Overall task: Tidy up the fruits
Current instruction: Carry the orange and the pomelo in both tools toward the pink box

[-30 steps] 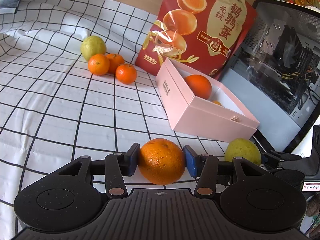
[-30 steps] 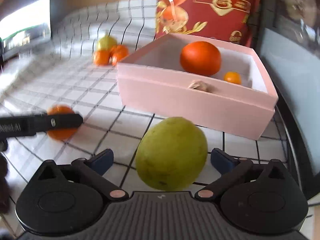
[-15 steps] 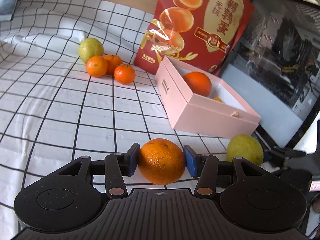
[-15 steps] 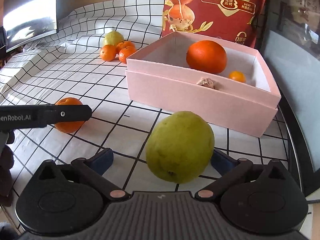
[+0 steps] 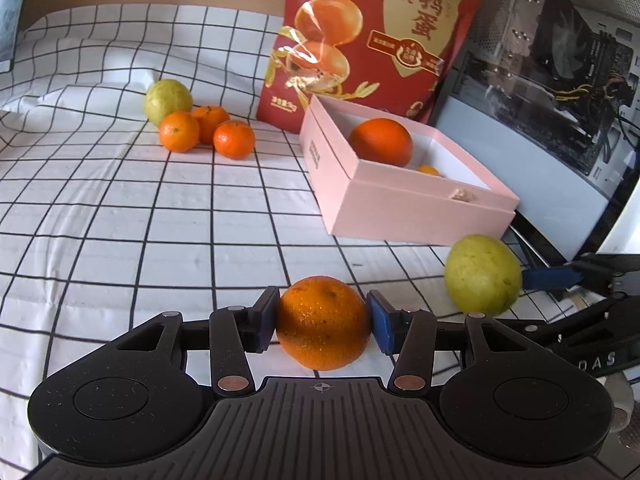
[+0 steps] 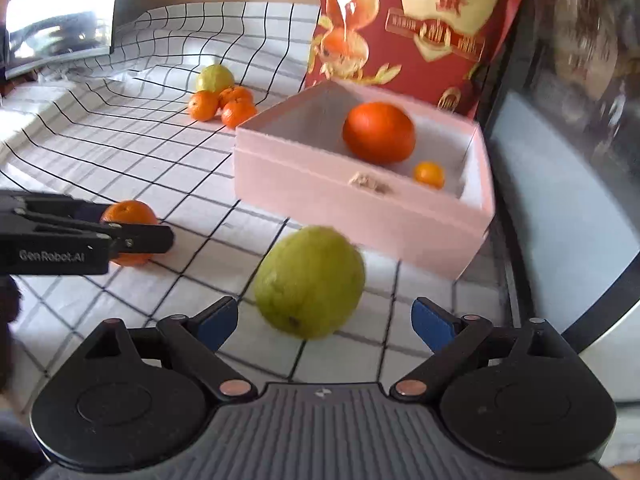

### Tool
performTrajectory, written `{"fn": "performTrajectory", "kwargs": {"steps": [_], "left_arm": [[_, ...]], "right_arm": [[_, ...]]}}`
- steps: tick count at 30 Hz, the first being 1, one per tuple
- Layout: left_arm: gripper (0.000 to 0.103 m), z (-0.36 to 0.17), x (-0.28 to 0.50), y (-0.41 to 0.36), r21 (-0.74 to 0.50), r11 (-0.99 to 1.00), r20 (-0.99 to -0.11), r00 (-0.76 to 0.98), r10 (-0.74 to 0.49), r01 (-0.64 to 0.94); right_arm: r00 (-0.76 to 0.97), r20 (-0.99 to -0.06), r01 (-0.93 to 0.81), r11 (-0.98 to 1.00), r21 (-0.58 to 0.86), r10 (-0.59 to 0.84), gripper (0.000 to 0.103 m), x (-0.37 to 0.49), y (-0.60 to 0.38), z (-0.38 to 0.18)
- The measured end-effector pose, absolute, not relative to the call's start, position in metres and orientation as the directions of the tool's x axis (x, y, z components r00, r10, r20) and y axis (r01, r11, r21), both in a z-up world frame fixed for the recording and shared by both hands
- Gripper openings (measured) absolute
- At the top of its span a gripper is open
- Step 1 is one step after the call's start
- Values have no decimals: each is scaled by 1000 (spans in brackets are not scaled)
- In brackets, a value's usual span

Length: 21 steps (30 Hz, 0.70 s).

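Left tongs (image 5: 323, 322) clamped on an orange (image 5: 323, 320) just above the checkered tabletop (image 5: 120, 240). Right tongs (image 6: 325, 322) have just been closing around the green fruit (image 6: 310, 282) – pads not touching yet. Pink box (image 6: 360, 208) sits close ahead – plenty of open cloth to its left.

I see white cloth with black grid (image 5: 120, 216) covering whole surface, wrinkled at far left. On it: pink box (image 5: 404, 208) near right edge, red snack bag (image 5: 432, 40) standing just behind box. Far cluster: three small oranges (image 5: 179, 131) touching, green fruit (image 5: 168, 98) behind them. Near me, second green fruit (image 6: 310, 282) resting on cloth.
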<state>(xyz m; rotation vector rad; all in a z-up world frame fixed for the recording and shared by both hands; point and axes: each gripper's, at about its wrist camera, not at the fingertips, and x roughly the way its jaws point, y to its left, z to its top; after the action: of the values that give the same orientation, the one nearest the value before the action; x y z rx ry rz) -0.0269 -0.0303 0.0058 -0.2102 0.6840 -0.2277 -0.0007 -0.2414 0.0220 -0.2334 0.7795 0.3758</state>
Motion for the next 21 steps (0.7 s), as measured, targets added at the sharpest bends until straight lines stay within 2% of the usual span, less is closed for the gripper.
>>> {"fn": "performTrajectory", "kwargs": {"steps": [3,9,12,17,21], "left_arm": [[53,7,-30,-32,-266,954,-603,748,-276,138],[53,7,-31,-28,-295,948,-596,752,-280,119],[53,7,-32,-31,-285,951,-595,756,-274,120],[53,5,-34,-31,-287,950,-585,762,-278,126],[53,4,-37,-29,-291,948,-577,766,-282,129]], "right_arm": [[598,-743,-411,911,38,301,94,4,-248,17],[604,-720,-371,920,126,343,92,18,-258,6],[629,-701,-361,925,121,337,84,26,-257,5],[658,-677,-380,921,80,330,63,28,-244,4],[671,-675,-372,927,51,306,63,24,-240,5]]}}
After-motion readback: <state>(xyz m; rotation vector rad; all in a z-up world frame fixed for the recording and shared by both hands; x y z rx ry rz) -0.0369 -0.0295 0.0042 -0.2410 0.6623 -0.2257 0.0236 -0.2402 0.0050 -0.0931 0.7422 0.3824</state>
